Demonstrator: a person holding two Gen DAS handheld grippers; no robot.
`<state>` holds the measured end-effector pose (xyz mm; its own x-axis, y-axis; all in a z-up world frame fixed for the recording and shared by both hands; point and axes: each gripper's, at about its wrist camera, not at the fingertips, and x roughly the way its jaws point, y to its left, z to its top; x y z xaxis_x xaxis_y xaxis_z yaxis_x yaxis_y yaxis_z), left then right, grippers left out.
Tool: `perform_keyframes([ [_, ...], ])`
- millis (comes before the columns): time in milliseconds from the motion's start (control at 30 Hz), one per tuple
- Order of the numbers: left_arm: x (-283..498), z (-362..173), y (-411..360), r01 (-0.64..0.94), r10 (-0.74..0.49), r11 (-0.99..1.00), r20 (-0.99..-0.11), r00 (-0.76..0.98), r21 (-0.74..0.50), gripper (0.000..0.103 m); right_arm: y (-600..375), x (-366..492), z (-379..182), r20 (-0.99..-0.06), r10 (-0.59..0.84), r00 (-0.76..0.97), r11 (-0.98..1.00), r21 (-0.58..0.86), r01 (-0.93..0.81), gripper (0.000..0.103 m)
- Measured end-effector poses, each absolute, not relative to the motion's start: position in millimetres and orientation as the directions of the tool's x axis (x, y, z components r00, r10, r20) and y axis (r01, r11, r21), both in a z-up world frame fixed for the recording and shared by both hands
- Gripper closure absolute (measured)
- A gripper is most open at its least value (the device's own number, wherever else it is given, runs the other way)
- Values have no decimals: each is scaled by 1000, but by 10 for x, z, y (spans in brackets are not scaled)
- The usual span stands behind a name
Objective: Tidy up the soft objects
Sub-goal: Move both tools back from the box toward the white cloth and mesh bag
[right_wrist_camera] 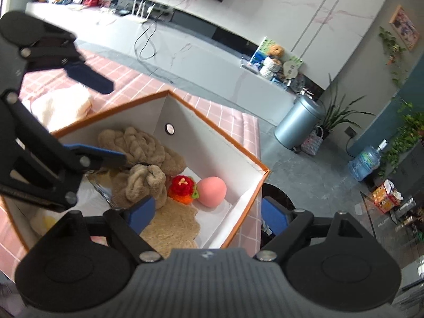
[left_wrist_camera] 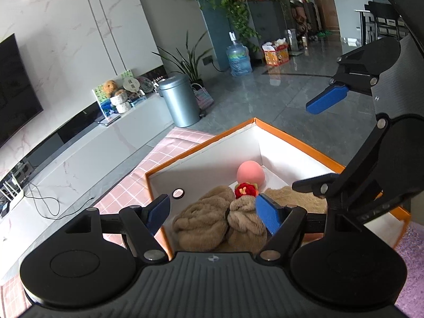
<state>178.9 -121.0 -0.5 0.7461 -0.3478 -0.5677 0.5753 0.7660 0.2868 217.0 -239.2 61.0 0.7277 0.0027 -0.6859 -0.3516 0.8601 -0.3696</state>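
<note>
Both grippers are hanging over an orange-rimmed box [left_wrist_camera: 296,139] with white inner walls, which is sitting on a pink checked cloth [left_wrist_camera: 137,177]. The left gripper [left_wrist_camera: 213,213] is holding its blue fingers [left_wrist_camera: 267,216] spread wide, with nothing pinched between them; a knotted tan towel [left_wrist_camera: 225,218] is lying in the box just below and beyond the gap, its right-hand lump showing right beside the right finger. In the right wrist view the same tan towel [right_wrist_camera: 144,159] is lying ahead and to the left of the right gripper [right_wrist_camera: 205,214], which is also standing wide open and empty, one finger over the box interior and the other outside the box's near wall. A red crocheted toy [right_wrist_camera: 182,186] is resting against the towel's near knot, and a pink ball [right_wrist_camera: 212,190] is sitting just beside the toy, toward the box corner. A flat beige woven mat [right_wrist_camera: 172,225] is lying on the box floor below them, closest to the right gripper. A cream-coloured cloth [right_wrist_camera: 61,106] is lying on the checked cloth outside the box, beyond its far wall.
</note>
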Motion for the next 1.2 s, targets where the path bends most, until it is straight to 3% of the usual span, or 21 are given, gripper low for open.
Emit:
perform_keyframes([
  [300, 1433, 145, -888, 504, -343, 832, -497, 797, 233, 16, -2248, 1795, 755, -624, 3, 781, 910, -322, -261, 14],
  [367, 1335, 145, -771, 471, -331, 855, -469, 818, 217, 16, -2215, 1725, 757, -606, -5, 795, 925, -306, -227, 8],
  [533, 1126, 94, -447, 366, -272, 917, -423, 864, 158, 16, -2082, 1516, 764, -575, 15, 818, 968, -196, -156, 8],
  [867, 905, -65, 271, 176, -155, 984, -465, 871, 2, 20, -1356, 1175, 565, -496, 172, 851, 955, -129, -268, 8],
  [1200, 808, -251, 772, 75, -93, 996, -509, 855, -57, 23, -751, 1000, 356, -482, 279, 830, 912, -139, -387, 8],
])
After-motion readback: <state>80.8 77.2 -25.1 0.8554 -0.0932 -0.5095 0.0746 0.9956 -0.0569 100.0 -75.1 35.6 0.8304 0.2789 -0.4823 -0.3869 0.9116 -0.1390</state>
